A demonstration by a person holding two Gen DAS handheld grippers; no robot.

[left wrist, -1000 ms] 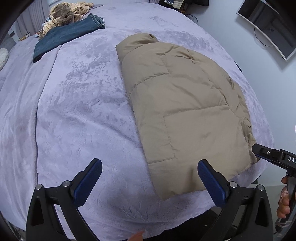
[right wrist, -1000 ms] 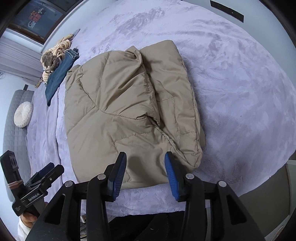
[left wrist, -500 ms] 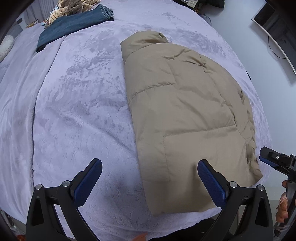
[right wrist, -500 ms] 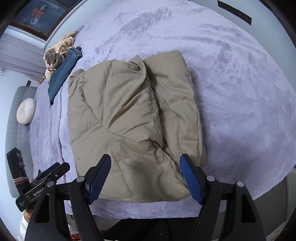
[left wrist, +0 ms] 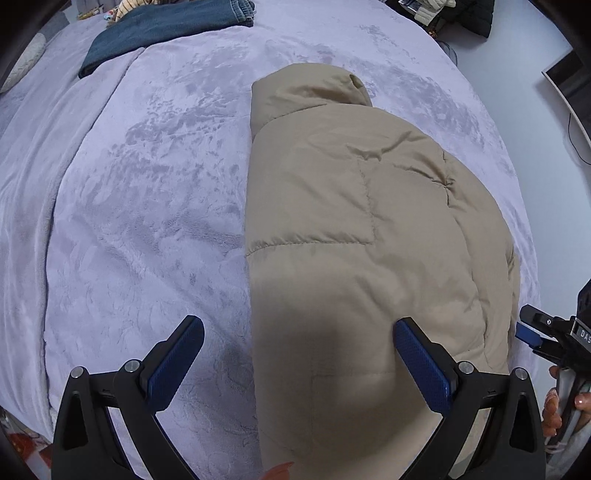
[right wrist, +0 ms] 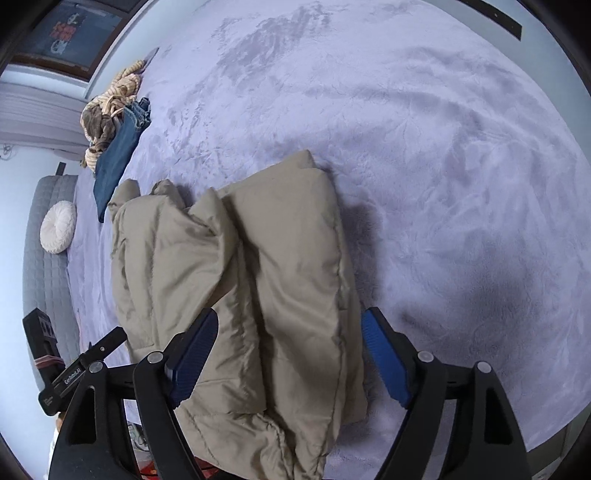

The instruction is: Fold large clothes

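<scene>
A tan puffer jacket [left wrist: 362, 236] lies folded lengthwise on the lilac bed blanket [left wrist: 140, 206], collar end away from me. My left gripper [left wrist: 299, 358] is open, its fingers straddling the jacket's near left edge, just above the hem. The jacket also shows in the right wrist view [right wrist: 258, 280], with its folded layers stacked. My right gripper [right wrist: 291, 354] is open, fingers either side of the jacket's near right corner. Neither gripper holds the fabric. The right gripper's tip shows at the right edge of the left wrist view [left wrist: 543, 332].
Folded blue jeans [left wrist: 162, 26] and a striped brown garment [right wrist: 107, 118] lie at the far end of the bed. A white round cushion [right wrist: 58, 227] sits on a grey sofa [right wrist: 40, 295] to the left. The bed edge is right below both grippers.
Both grippers have moved forward and down onto the jacket's near end. The right gripper has opened wide from a narrower gap. The jacket has not moved.
</scene>
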